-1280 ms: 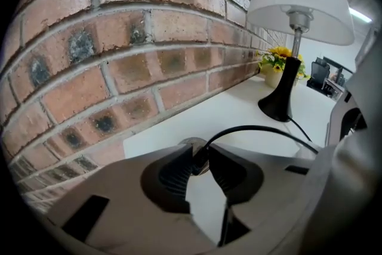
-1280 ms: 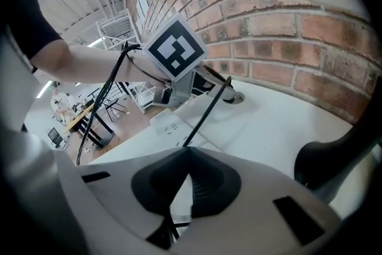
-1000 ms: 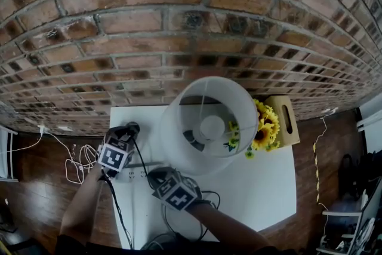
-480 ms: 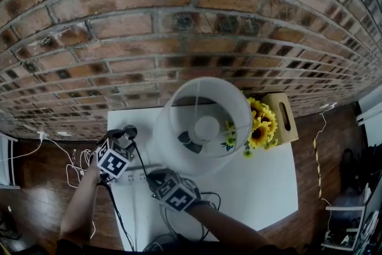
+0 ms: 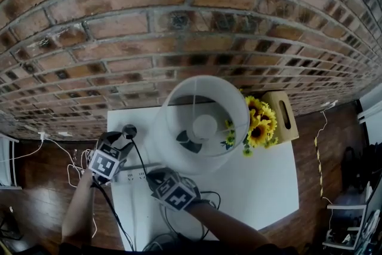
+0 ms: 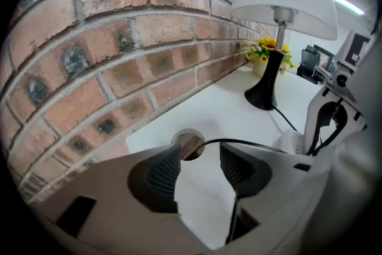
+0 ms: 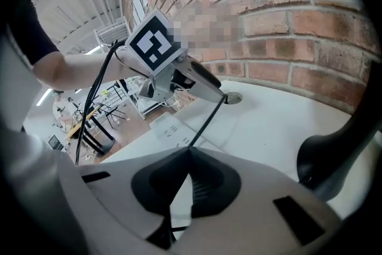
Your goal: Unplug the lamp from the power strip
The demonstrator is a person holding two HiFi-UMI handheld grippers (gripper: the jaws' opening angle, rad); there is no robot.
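The left gripper [image 6: 200, 157], its jaws just opened, stands released with nothing between them; the thin black cord [image 6: 250, 144] passes just beyond its tips. The right gripper [image 7: 190, 152] is clenched on that cord. The white plastic power strip [image 5: 136, 175] lies at 8 o'clock of the white-shaded, black-stemmed lamp [image 5: 173, 149].

Sunflowers [image 5: 261, 126] beside wooden box [image 5: 273, 102] on white table [image 5: 262, 188]; brick wall [image 5: 179, 21] behind.

The left claw [image 6: 200, 158] has just opened its jaws wide, its pads now pressing on nothing, and has drawn back toward the near left, off the round cable hole [image 6: 188, 144] in the surface [image 6: 215, 110].
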